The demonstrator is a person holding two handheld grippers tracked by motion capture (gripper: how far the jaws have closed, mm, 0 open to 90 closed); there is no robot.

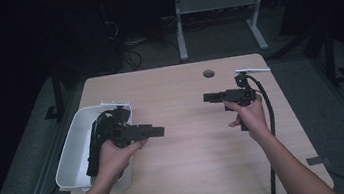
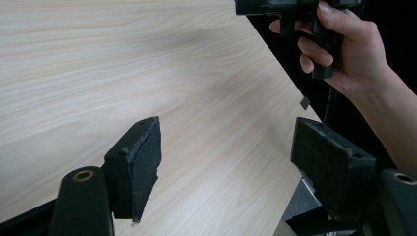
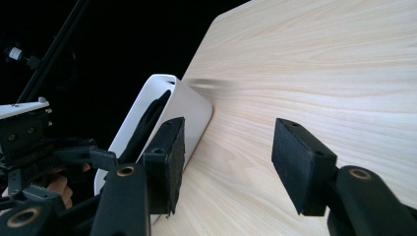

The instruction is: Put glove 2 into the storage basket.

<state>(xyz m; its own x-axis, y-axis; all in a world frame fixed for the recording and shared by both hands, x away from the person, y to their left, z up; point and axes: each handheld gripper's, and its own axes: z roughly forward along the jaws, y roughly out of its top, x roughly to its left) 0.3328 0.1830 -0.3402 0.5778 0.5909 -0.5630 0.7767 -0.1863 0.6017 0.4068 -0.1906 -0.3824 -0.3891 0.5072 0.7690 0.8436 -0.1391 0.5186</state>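
Both hands hold the grippers level above a light wooden table (image 1: 193, 159), and the two point toward each other. My left gripper (image 1: 159, 130) hovers beside a white bin (image 1: 74, 155). Its jaws stand open with nothing between them (image 2: 227, 135), only bare tabletop below. My right gripper (image 1: 206, 97) hangs over the table's right half, also open and empty (image 3: 228, 142). The right gripper view looks toward the bin (image 3: 189, 105), which has something dark (image 3: 150, 123) inside that I cannot identify. The left gripper view shows the other hand (image 2: 344, 54) on its handle.
A round cable hole (image 1: 209, 73) sits near the table's far edge. The bin overhangs the table's left edge. Behind the table stands a grey desk frame (image 1: 218, 5) with cables on the floor. A cable (image 1: 268, 114) trails from the right gripper along the forearm.
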